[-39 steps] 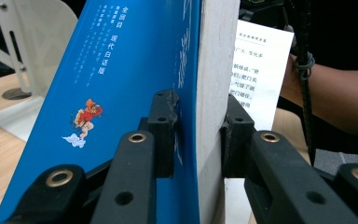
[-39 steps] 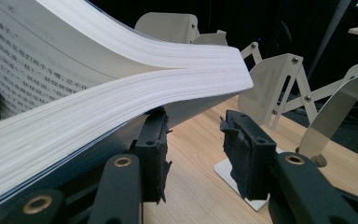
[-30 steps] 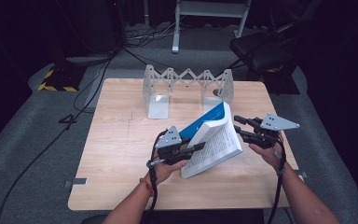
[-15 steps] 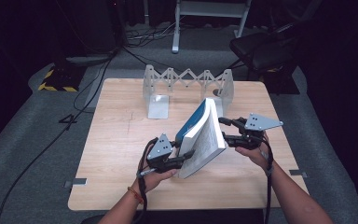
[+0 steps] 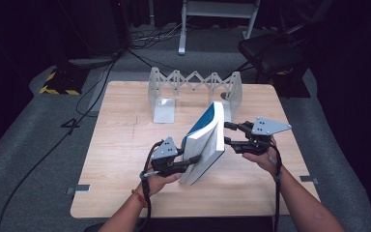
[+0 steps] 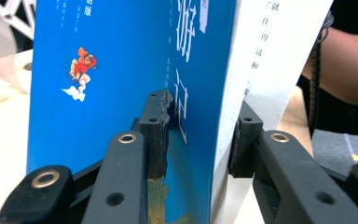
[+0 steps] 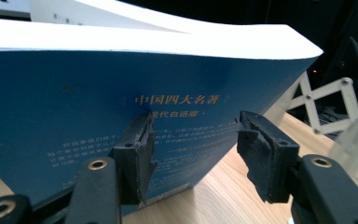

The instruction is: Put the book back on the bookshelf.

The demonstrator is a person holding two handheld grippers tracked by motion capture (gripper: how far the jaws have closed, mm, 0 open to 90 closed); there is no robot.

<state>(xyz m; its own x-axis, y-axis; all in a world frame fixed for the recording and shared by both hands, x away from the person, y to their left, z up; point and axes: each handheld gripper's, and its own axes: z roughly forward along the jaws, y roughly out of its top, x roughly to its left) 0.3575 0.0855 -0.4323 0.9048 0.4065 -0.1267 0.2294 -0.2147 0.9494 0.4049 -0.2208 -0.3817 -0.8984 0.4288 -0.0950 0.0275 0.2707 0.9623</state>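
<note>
Blue paperback book (image 5: 207, 140) stood on its lower edge near the middle of the bench (image 5: 121, 145), between two hand-held grippers.

The book leans a little, blue cover toward the person's left, page block toward the right. The left hand-held gripper (image 5: 193, 162) has just been closing and clamps the front cover with some pages. The right hand-held gripper (image 5: 228, 133) sits at the book's far side with jaws apart, seemingly not pressing it. Behind stands a white folding rack (image 5: 193, 82).
</note>
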